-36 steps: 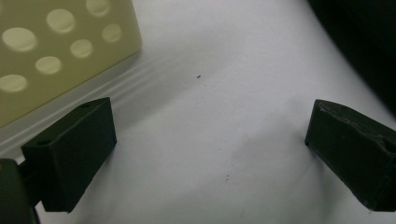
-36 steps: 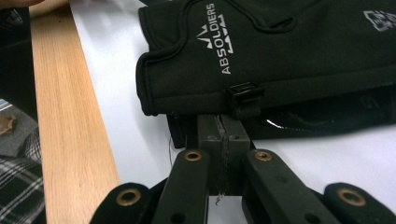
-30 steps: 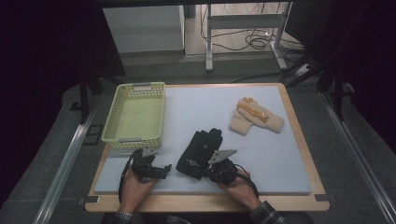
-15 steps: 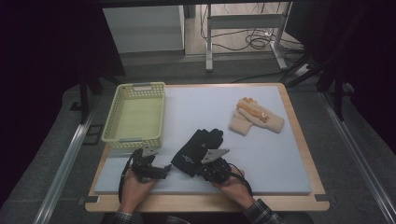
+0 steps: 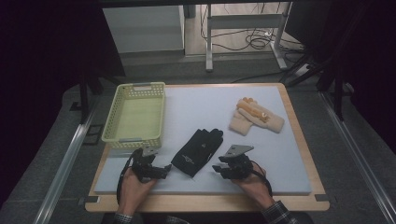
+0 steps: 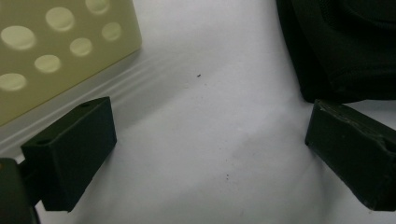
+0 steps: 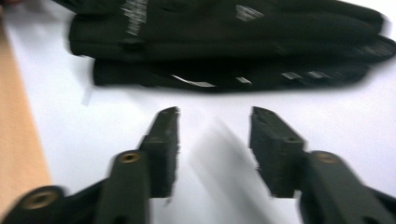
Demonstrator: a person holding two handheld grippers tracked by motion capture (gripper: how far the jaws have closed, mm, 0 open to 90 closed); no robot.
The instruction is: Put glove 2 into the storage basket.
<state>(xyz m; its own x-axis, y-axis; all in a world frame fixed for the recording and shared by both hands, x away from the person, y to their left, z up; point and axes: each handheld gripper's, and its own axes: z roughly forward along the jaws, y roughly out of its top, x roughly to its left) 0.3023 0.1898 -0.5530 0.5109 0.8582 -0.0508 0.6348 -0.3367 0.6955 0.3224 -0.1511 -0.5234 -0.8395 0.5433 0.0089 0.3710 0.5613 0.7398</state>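
High view is showing the right gripper (image 5: 218,169) drawing back, jaws parted and empty, from the black glove (image 5: 198,150), probably released; the left gripper (image 5: 164,169) is waiting spread wide.

Both hands enter from the bottom edge of the high view, each holding a gripper low over the surface. The left hand (image 5: 133,189) sits at lower left, its left gripper (image 5: 164,171) pointing toward the right of the frame. Its jaws stand wide apart with nothing between them. The right hand (image 5: 254,182) sits at lower centre-right, and the right gripper (image 5: 217,169) points left. Its jaws are parted and empty.
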